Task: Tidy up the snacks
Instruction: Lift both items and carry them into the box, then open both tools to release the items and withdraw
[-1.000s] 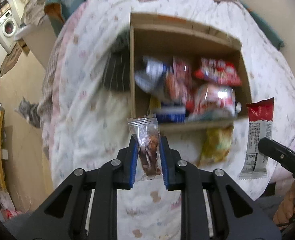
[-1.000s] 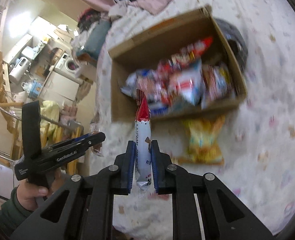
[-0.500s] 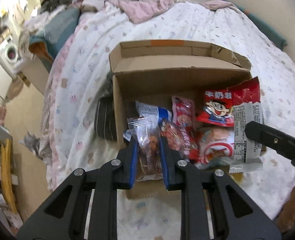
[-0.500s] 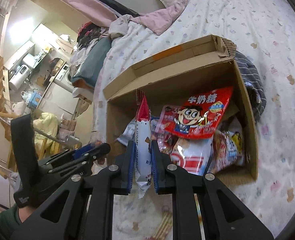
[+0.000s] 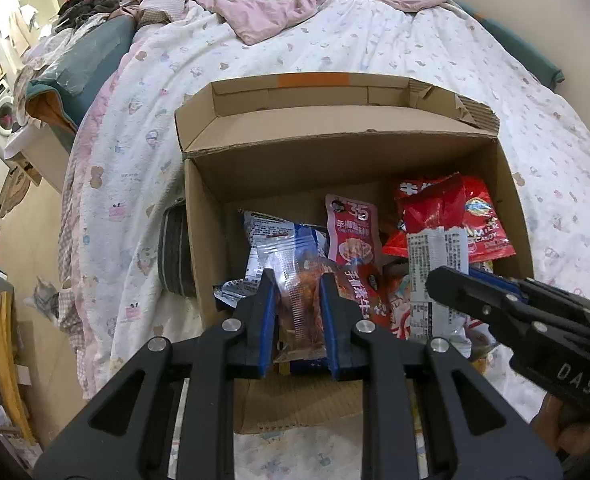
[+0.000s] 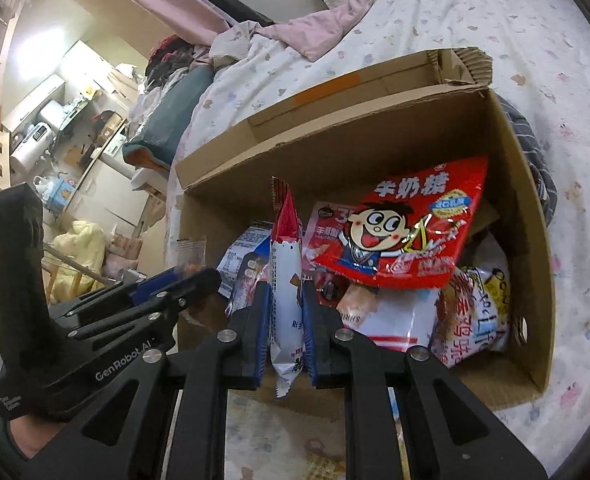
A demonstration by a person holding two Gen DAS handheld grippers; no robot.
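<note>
**Two packets over the box, release pending**

The left gripper (image 5: pixel 297 312), at lower centre of the left wrist view, is clamping a clear plastic packet of reddish-brown snack (image 5: pixel 295 280) between its blue pads; the packet is standing upright, its top edge reaching over the near left part of the box interior. The right gripper (image 6: pixel 286 328), at lower centre of the right wrist view, is pinching a narrow white wrapper with a red top (image 6: pixel 285 280), also upright, in front of the box's middle. Both sets of jaws are closed on their packets; neither is letting go.

The open brown cardboard box (image 5: pixel 335 152) is sitting on a white patterned bedspread (image 5: pixel 255 52), flaps folded outward. It is already holding a heap of snacks: a large red milk-candy bag with a cartoon face (image 6: pixel 407 232) lying on top toward the right, a small red pouch marked 35 (image 5: pixel 351 228) behind it, a blue-and-white packet (image 5: pixel 271 232) at the left, and several more underneath that are too overlapped to tell apart.

Judgement: the task is looking well advanced, with most stock boxed. Remaining work appears to be lowering and releasing these two packets. A yellowish item is showing at the bottom edge of the right wrist view, below the box; what it is cannot be told.
</note>
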